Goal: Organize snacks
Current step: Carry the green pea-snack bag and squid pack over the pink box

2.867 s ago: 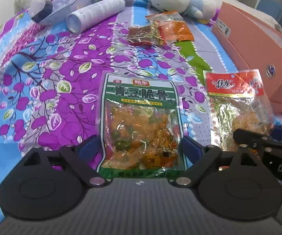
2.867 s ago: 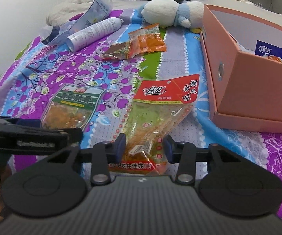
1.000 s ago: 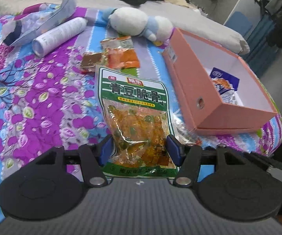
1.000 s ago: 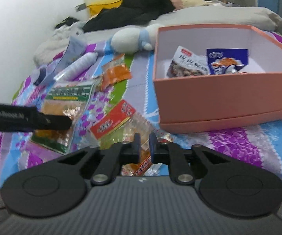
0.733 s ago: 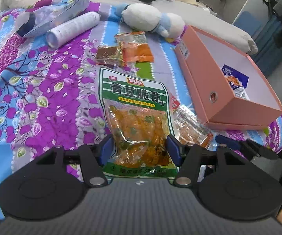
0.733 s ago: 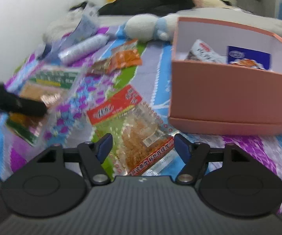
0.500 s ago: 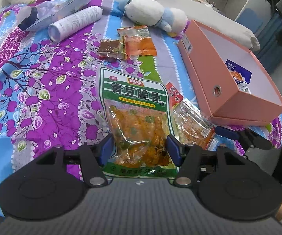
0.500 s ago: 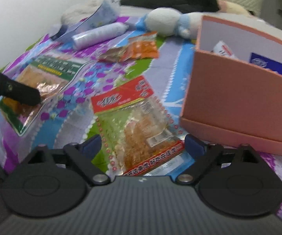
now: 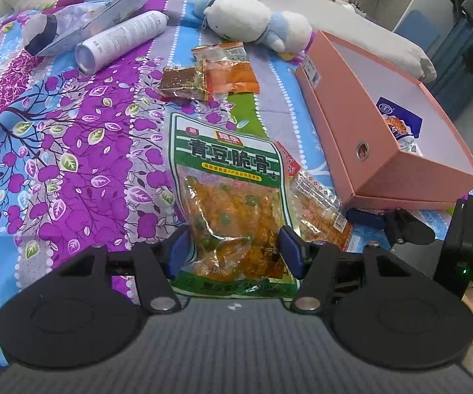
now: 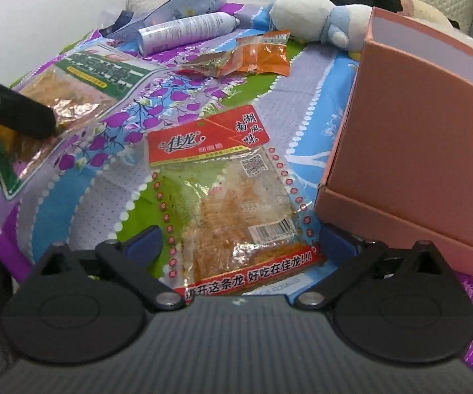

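My left gripper (image 9: 235,246) is shut on the lower part of a green-labelled snack bag (image 9: 230,177) with orange pieces inside, held up over the bedspread. The same bag (image 10: 95,75) shows at the left of the right wrist view, with a left finger (image 10: 16,115) across it. My right gripper (image 10: 240,243) has its jaws opening wide. A red-labelled clear snack pack (image 10: 226,190) lies flat on the bedspread between them, and the pads do not touch it. A pink cardboard box (image 10: 417,151) stands just right of that pack.
The pink box (image 9: 344,124) holds a blue snack packet (image 9: 400,121). Small orange and brown packets (image 9: 226,72) lie further back. Behind them are a white spray can (image 9: 121,39), a plush toy (image 9: 253,23) and a pale pouch (image 9: 105,13). The bed's edge runs close below both grippers.
The right gripper's jaws went from nearly closed on the red-labelled pack to wide apart, and the pack now lies on the bed. The right gripper sank lower. The left keeps the green bag.
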Demonstrator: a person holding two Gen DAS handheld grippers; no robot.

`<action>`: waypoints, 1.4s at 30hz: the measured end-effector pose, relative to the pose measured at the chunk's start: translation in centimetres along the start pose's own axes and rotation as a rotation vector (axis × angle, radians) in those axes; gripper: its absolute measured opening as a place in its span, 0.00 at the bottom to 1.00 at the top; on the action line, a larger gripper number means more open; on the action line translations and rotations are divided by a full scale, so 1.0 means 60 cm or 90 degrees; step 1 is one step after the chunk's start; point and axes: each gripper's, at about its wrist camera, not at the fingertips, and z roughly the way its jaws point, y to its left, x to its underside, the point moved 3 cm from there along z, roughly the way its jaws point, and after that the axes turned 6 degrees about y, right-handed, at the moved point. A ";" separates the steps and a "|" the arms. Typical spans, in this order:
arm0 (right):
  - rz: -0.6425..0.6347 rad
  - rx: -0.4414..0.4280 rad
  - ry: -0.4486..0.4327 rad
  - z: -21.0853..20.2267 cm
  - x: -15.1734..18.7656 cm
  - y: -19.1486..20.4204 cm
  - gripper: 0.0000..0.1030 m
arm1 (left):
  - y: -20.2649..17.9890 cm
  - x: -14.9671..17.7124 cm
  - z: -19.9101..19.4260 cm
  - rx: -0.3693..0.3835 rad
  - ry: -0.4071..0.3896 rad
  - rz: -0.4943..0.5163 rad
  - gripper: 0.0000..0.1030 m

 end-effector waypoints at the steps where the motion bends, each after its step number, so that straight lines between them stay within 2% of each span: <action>1: 0.007 0.000 0.003 0.002 -0.001 0.001 1.00 | 0.000 0.000 0.001 0.000 0.001 0.000 0.62; 3: 0.001 0.007 0.011 -0.001 0.000 0.013 1.00 | -0.001 0.000 0.000 -0.001 -0.001 0.001 0.62; 5: -0.004 0.007 0.012 -0.004 0.001 0.022 0.94 | -0.001 0.000 0.000 -0.001 -0.004 0.000 0.62; 7: 0.009 -0.001 0.013 -0.008 0.002 0.024 0.84 | -0.001 0.000 0.000 -0.001 -0.005 -0.001 0.62; 14: 0.027 -0.001 0.015 -0.020 0.003 0.031 0.70 | 0.003 -0.003 -0.010 -0.001 -0.015 -0.007 0.62; 15: 0.033 0.002 0.014 -0.024 0.001 0.030 0.64 | 0.004 -0.004 -0.012 -0.001 -0.017 -0.008 0.62; 16: 0.041 0.009 0.013 -0.027 0.000 0.029 0.43 | 0.005 -0.006 -0.014 -0.002 -0.019 -0.010 0.62; 21: 0.081 0.009 0.003 -0.048 -0.005 0.022 0.31 | 0.005 -0.018 -0.026 0.000 -0.034 -0.014 0.62; 29: 0.112 0.041 -0.040 -0.109 -0.025 0.021 0.29 | -0.020 -0.047 -0.051 0.019 -0.067 -0.002 0.62; 34: 0.129 0.074 -0.069 -0.155 -0.041 0.008 0.29 | -0.042 -0.073 -0.090 0.043 -0.104 0.011 0.62; 42: 0.183 0.126 -0.104 -0.214 -0.030 -0.035 0.29 | -0.082 -0.109 -0.134 0.082 -0.142 0.035 0.62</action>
